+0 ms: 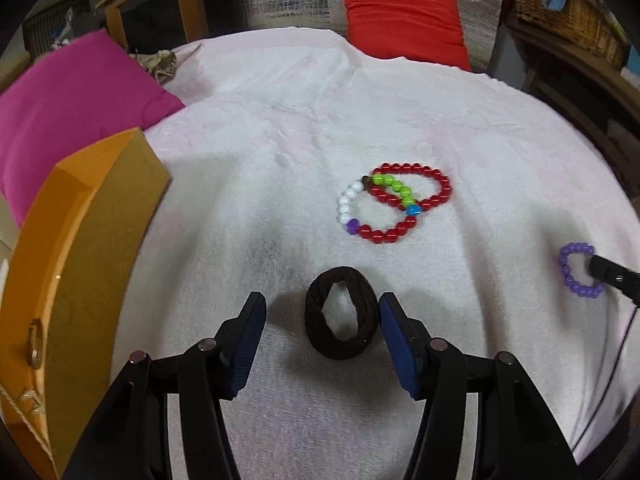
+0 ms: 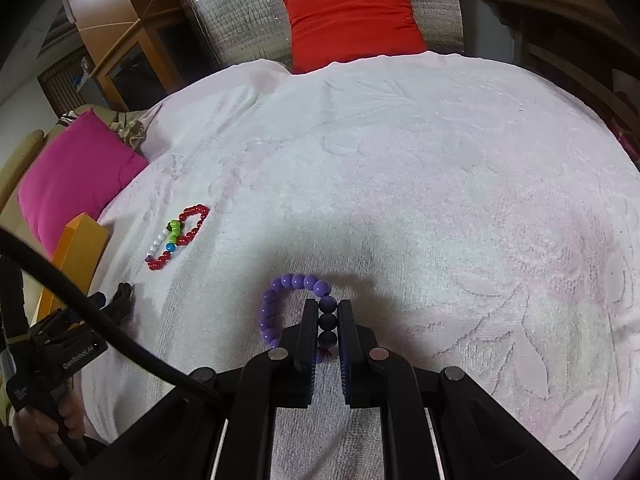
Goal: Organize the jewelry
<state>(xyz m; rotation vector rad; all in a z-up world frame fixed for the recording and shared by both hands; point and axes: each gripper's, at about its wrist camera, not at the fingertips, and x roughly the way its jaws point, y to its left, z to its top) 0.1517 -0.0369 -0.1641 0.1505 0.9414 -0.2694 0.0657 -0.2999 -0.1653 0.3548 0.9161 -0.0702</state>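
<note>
A dark brown hair band (image 1: pixel 341 313) lies on the white towel (image 1: pixel 280 184) between the fingers of my left gripper (image 1: pixel 321 304), which is open around it. The band's right side touches the right finger. A red bead bracelet (image 1: pixel 416 188) and a multicoloured bead bracelet (image 1: pixel 378 210) lie overlapped further ahead; they also show in the right wrist view (image 2: pixel 178 236). My right gripper (image 2: pixel 327 312) is shut on a purple bead bracelet (image 2: pixel 280 308), pinching its right side. That bracelet also shows at the right of the left wrist view (image 1: pixel 576 270).
An orange box (image 1: pixel 88 248) stands at the left edge of the towel, also visible in the right wrist view (image 2: pixel 78 252). A magenta cushion (image 1: pixel 68 108) lies behind it and a red cushion (image 1: pixel 404 20) at the back. Wicker baskets (image 1: pixel 568 12) stand at the far right.
</note>
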